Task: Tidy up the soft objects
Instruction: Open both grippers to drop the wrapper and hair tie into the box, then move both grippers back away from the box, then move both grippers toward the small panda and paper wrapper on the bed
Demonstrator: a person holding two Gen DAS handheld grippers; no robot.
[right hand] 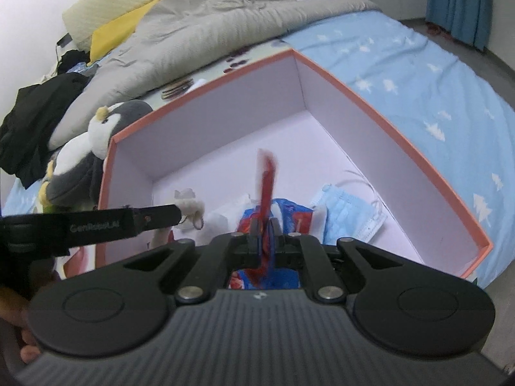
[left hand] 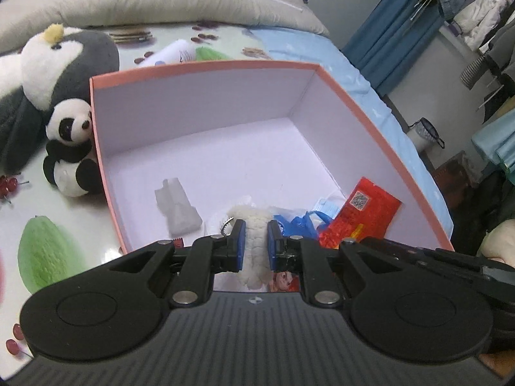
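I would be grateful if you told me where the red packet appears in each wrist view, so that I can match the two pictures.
Left wrist view: the red packet sits lower right, inside the box, just right of the left gripper, which holds a white fluffy toy.
Right wrist view: it stands edge-on at centre, pinched in the right gripper.
Shared landmark: the pink box.

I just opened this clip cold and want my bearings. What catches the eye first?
A big pink box with a pale inside sits open on the bed. Over its near end, the left tongs pinch a fluffy white toy and the right tongs a red packet. A plush penguin and small panda lie beside its left wall.
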